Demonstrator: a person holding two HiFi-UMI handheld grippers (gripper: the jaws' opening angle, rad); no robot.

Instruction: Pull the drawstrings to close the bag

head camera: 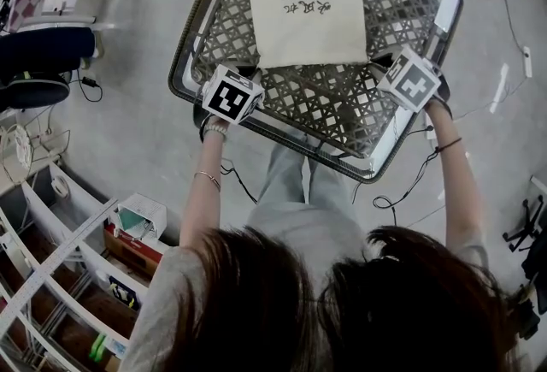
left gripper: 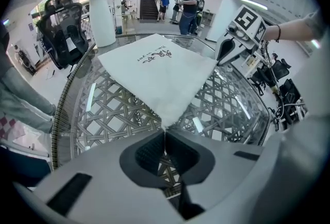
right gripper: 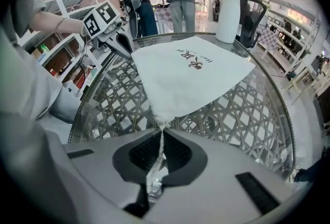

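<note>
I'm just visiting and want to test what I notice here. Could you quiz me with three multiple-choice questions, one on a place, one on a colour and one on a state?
1. Where does the bag lie?
A. floor
B. table
C. shelf

2. What colour is the bag?
A. white
B. red
C. black

3. How is the right gripper?
A. wide open
B. shut on a drawstring
C. holding a cup

Answers:
1 B: the bag lies flat on the table.
2 A: its cloth is white with dark print.
3 B: the jaws are together with the drawstring running between them.
</note>
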